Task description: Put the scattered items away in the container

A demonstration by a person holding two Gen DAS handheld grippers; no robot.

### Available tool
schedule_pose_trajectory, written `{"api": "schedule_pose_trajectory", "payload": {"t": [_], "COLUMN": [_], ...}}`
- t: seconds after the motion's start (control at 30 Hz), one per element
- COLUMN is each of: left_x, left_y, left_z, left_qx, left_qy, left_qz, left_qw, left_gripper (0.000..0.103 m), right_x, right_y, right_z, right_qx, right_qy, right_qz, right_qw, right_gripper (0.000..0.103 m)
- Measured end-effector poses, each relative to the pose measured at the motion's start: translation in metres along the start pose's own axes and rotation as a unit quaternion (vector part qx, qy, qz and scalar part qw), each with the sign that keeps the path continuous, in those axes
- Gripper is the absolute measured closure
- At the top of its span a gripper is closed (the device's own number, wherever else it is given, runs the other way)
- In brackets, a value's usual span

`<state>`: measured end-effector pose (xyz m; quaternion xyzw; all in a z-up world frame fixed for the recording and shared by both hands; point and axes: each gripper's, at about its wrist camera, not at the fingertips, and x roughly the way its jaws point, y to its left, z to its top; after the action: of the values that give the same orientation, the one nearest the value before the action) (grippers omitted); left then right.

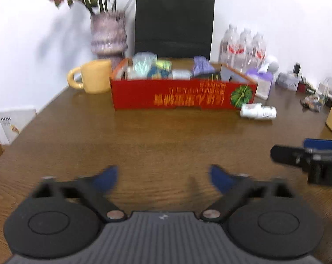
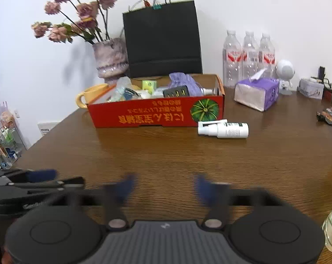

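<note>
1. A white spray bottle (image 2: 223, 128) is lying on its side on the table (image 2: 166, 158), right of centre in the right wrist view, just in front of the lower right corner of the red box (image 2: 155, 114).
2. The box is sitting mid-frame, already holding a purple pouch (image 2: 183, 81), a green carton (image 2: 149, 85) and other small packets.
3. The right gripper (image 2: 164, 187) is hovering low in its frame, released, jaws wide with only bare table between them.
4. The left gripper (image 1: 163, 177) is likewise hanging released and empty at the bottom of its view; the picture is blurring.
5. Behind the box a black bag (image 2: 162, 39) is standing, with a vase (image 2: 109, 58) of flowers to the left, a yellow mug (image 2: 90, 96) at the box's left end, and a tissue pack (image 2: 257, 93) and three water bottles (image 2: 249, 57) to the right.
</note>
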<state>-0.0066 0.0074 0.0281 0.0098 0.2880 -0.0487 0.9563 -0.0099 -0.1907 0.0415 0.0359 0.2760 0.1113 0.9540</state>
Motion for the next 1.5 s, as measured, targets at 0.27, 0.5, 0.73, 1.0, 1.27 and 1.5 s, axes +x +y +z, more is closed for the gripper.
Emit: {"api": "schedule_pose_trajectory", "payload": {"t": [0.27, 0.5, 0.73, 1.0, 1.27, 1.5], "left_x": [-0.002, 0.005, 0.004, -0.007, -0.005, 0.005], "left_y": [0.003, 0.014, 0.013, 0.008, 0.006, 0.005], "left_z": [-0.013, -0.019, -0.024, -0.024, -0.021, -0.009], "left_qx": [-0.001, -0.019, -0.016, -0.008, -0.004, -0.002], "left_qy": [0.010, 0.043, 0.037, -0.024, -0.016, 0.015], "left_qz": [0.004, -0.008, -0.017, 0.000, -0.002, -0.002], "left_qw": [0.9999, 0.9988, 0.9991, 0.9997, 0.9999, 0.9999], "left_gripper": [0.004, 0.097, 0.097, 0.000, 0.000, 0.077], "right_x": [0.001, 0.010, 0.013, 0.004, 0.006, 0.013], "right_y": [0.008, 0.003, 0.004, 0.009, 0.007, 0.002], "right_z": [-0.014, -0.021, -0.025, -0.031, -0.027, -0.022], "right_qx": [-0.003, 0.012, 0.010, -0.001, 0.002, 0.002], "right_qy": [0.009, 0.038, 0.040, -0.012, -0.003, 0.019], "right_qz": [-0.018, -0.028, -0.028, -0.043, -0.038, -0.036], "right_qw": [1.000, 0.999, 0.999, 0.999, 0.999, 0.999], "right_gripper": [0.012, 0.099, 0.100, 0.008, 0.008, 0.056]}}
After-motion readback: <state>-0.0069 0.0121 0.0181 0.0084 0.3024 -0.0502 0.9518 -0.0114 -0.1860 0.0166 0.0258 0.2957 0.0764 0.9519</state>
